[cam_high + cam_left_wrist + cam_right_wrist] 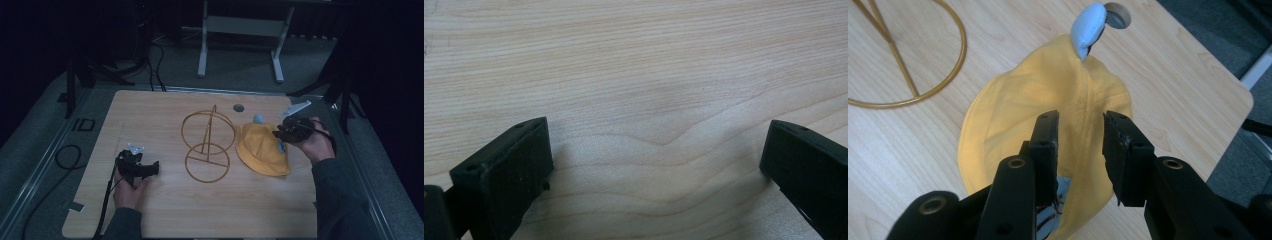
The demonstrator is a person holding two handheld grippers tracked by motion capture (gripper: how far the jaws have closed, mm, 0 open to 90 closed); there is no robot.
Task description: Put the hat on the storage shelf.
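Observation:
A yellow hat [260,147] lies flat on the wooden table [150,120], right of a gold wire stand [207,145] made of two rings and a rod. A pale blue piece [258,118] sits at the hat's far edge. My right gripper [276,134] hovers over the hat's right side. In the right gripper view its jaws [1080,120] stand a little apart above the hat [1013,115], whose central crease runs between them; no pad visibly presses the cloth. My left gripper [155,167] rests at the table's left, open over bare wood [656,145].
A round hole [238,107] is set in the table behind the hat, seen past the blue piece [1089,27] in the right gripper view. The table's right edge runs close to my right hand. Cables trail on the floor at left; a white frame stands beyond the table.

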